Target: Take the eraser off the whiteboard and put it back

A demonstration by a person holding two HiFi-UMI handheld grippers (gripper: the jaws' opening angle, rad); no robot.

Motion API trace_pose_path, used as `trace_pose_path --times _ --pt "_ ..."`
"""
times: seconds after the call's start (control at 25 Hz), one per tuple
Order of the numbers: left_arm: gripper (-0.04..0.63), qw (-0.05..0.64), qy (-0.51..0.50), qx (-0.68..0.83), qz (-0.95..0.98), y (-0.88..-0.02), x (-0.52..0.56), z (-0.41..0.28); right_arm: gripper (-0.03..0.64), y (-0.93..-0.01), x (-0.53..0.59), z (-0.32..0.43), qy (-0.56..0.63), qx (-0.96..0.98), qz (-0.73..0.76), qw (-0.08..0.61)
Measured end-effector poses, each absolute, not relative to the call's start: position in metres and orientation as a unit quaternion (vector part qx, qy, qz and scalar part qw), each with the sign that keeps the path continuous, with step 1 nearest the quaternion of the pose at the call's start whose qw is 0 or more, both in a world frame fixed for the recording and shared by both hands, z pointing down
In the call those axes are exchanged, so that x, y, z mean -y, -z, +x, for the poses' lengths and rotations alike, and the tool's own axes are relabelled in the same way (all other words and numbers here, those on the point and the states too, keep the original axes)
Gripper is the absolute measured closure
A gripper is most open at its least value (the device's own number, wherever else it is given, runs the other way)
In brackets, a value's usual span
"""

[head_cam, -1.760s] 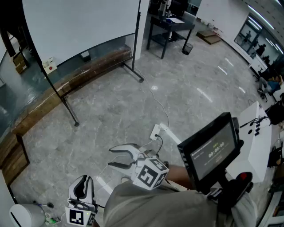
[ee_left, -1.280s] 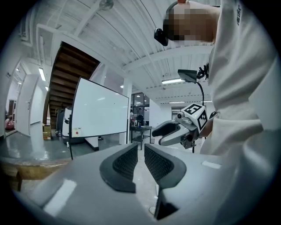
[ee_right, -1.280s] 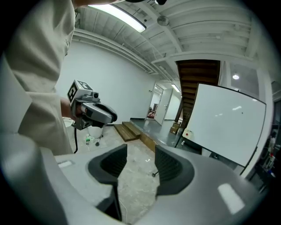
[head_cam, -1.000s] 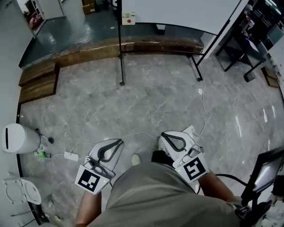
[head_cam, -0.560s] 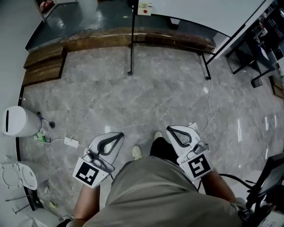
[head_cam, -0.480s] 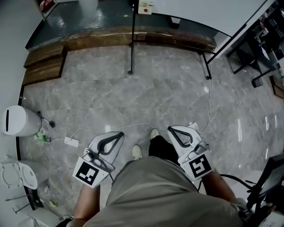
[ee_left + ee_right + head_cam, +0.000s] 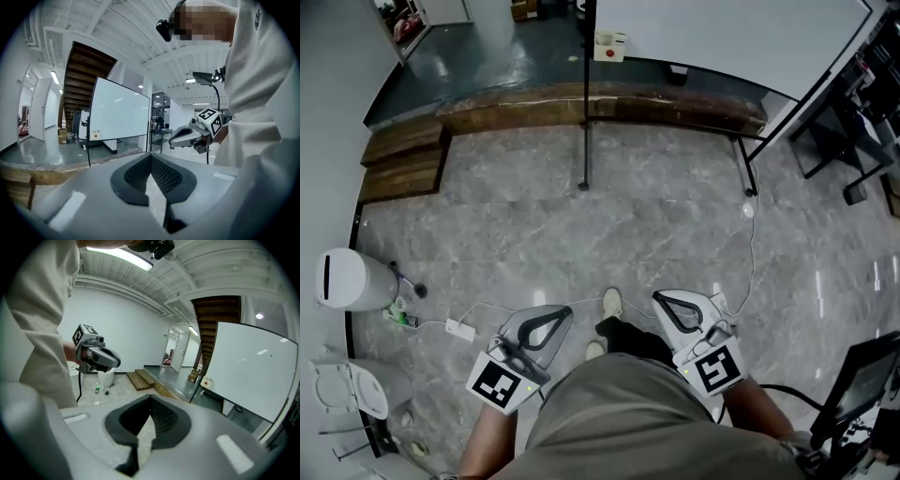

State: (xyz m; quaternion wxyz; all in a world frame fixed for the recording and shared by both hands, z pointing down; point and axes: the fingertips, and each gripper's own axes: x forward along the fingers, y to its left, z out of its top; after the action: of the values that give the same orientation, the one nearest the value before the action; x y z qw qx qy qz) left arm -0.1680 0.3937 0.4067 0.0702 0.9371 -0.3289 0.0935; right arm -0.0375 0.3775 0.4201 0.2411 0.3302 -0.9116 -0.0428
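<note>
Jaws of the left gripper (image 7: 564,313) and right gripper (image 7: 659,299) press together empty, ribbed black pads (image 7: 164,176) meeting, over glossy marbled floor (image 7: 628,234), while the small boxy white eraser (image 7: 609,44) clings to the smooth whiteboard's (image 7: 722,33) lower corner, well apart.

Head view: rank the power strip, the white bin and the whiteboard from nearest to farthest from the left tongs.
1. Power strip, on the floor just left of the left tongs.
2. White bin, farther left, by the wall.
3. Whiteboard, far ahead, at the top of the view.
</note>
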Motion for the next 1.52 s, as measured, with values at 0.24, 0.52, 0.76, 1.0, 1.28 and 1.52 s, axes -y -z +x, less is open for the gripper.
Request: trace_pose_path --times 0.24,0.52,0.76,1.0,1.28,1.52 --pt "0.589 0.053 -0.106 0.318 0.941 -0.382 -0.318 -0.137 0.615 -0.411 -0.298 -0.015 0.039 0.917 0.334 0.215" --pt "0.589 0.031 -0.125 0.321 0.938 -0.367 -0.241 -0.099 0.615 -0.408 -0.221 0.017 0.026 0.919 0.343 0.193" --pt "0.589 0.030 -0.128 0.326 0.936 -0.371 -0.199 -0.090 0.615 -0.421 -0.186 0.026 0.008 0.919 0.340 0.199" --pt "0.589 0.039 -0.124 0.316 0.940 -0.384 -0.149 -0.099 0.615 -0.428 -0.140 0.019 0.005 0.914 0.355 0.197" --pt "0.589 0.036 -0.098 0.291 0.951 -0.379 -0.060 -0.116 0.615 -0.417 -0.067 0.002 0.010 0.899 0.385 0.210" --pt "0.589 0.021 -0.087 0.264 0.960 -0.363 0.009 -0.142 0.615 -0.401 0.000 -0.025 0.018 0.885 0.409 0.221"
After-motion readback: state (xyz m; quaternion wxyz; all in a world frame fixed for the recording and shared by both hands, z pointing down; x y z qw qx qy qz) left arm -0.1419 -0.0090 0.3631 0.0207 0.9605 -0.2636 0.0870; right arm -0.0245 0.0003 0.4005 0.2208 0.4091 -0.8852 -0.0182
